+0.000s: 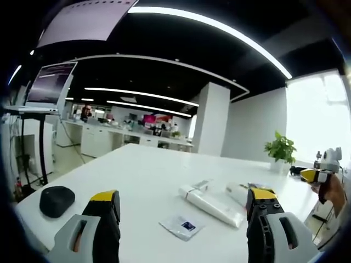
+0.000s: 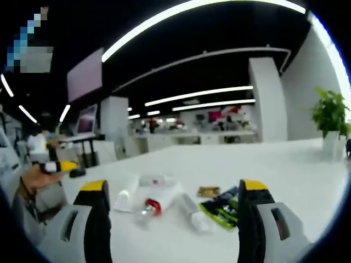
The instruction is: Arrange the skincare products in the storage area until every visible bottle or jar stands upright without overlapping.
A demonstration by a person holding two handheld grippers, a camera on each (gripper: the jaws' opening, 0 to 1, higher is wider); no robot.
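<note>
Both grippers hovering, jaws spread, holding nothing.
White plastic tubes (image 1: 215, 204) are lying flat mid-bench (image 1: 142, 170), awaiting uprighting.

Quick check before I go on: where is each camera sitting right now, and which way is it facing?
Left gripper view: rides the left hand-held gripper, jaws apart, facing across the white table at a lying white tube, sachet and dark round object.
Right gripper view: rides the right hand-held gripper, jaws apart, facing lying white tubes and green packets.
Shared: table, potted plant.
</note>
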